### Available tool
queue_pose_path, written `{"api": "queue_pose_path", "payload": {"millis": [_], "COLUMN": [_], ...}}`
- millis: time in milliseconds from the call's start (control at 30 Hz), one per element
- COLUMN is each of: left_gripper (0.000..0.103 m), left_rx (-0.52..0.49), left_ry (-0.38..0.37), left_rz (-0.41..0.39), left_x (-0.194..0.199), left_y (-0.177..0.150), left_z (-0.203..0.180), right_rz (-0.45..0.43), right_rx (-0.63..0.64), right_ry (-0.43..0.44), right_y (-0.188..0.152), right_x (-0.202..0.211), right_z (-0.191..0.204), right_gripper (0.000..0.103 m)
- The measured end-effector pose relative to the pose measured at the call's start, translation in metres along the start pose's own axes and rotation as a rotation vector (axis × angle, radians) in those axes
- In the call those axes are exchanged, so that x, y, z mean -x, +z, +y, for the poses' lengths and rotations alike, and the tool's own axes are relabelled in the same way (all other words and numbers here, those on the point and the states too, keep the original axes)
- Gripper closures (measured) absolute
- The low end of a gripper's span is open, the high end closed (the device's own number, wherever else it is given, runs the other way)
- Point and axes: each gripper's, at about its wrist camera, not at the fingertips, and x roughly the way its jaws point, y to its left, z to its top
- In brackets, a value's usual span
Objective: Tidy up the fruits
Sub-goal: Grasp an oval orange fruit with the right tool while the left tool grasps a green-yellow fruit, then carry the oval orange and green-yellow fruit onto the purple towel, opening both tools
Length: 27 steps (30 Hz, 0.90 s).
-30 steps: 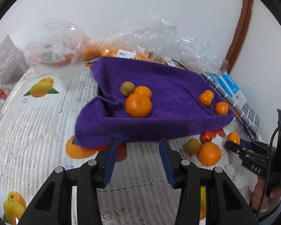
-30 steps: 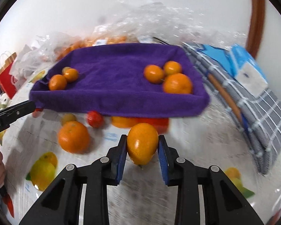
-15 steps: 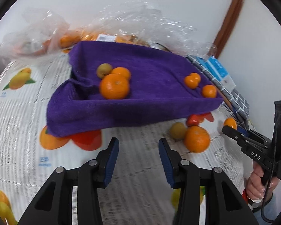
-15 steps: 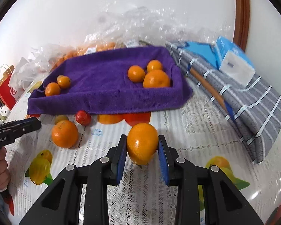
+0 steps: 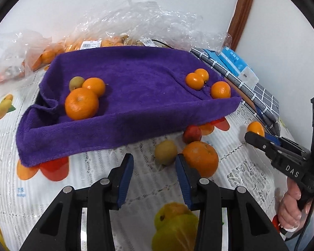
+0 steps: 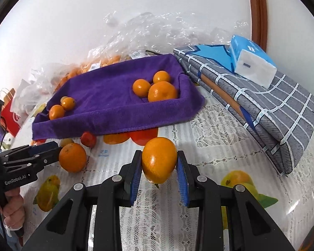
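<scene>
Right wrist view: my right tool point(image 6: 159, 173) pinches a mandarin point(image 6: 159, 160) above the table point(image 6: 209, 129), in front of the purple towel-lined tray point(image 6: 115, 115). My left tool point(image 5: 155, 173) is spread, empty, near a loose orange point(image 5: 200, 159) before the tray.

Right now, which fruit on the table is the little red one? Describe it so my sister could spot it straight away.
Find the purple towel-lined tray and look just outside its front edge, toward the right end. Three loose fruits sit there on the tablecloth: a big orange, a dull yellow-green fruit, and the small red fruit, nearest the tray. It is the only red one.
</scene>
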Motion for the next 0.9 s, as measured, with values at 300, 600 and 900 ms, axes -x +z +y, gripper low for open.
{"api": "queue_pose_path", "payload": {"millis": [300,600,900], "left_gripper": [0.08,0.08,0.08], "left_rx": [-0.045,-0.021,-0.025], "left_ry": [-0.002,-0.022,0.016], "left_rz": [-0.006,-0.091,-0.143], "left_x": [-0.007,0.009,0.018], "left_y": [0.004,0.004,0.001], "left_z": [-0.015,-0.01,-0.012], "right_rz": [0.004,-0.018,-0.036], "right_rx": [-0.002,-0.02,-0.043], "right_ry": [0.005,0.002,0.006], "right_y": [0.0,0.0,0.0], "right_x": [-0.001,0.004,0.006], "right_z": [-0.001,-0.003,-0.007], "right_gripper": [0.071,0.071,0.071]}}
